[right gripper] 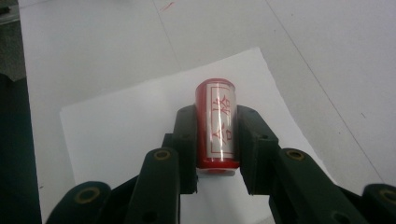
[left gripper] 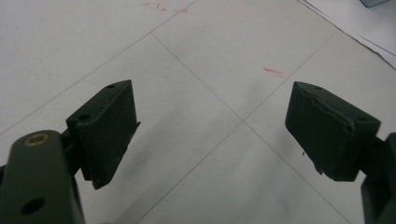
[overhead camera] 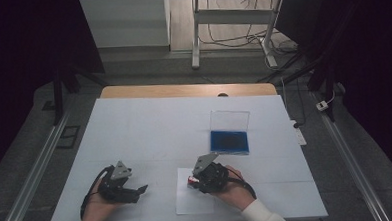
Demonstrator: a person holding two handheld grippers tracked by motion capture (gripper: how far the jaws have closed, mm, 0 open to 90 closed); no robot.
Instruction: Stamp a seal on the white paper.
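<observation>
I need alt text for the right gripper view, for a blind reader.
The right gripper clamps a red cylindrical stamp with a white label between its black jaws, above a white paper sheet on the white table.

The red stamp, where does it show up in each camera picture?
High view: red stamp low centre, in the right claw, over the paper sheet.
Right gripper view: centre, clamped between the jaws.
Left gripper view: not there.
Shared landmark: the paper sheet.
</observation>
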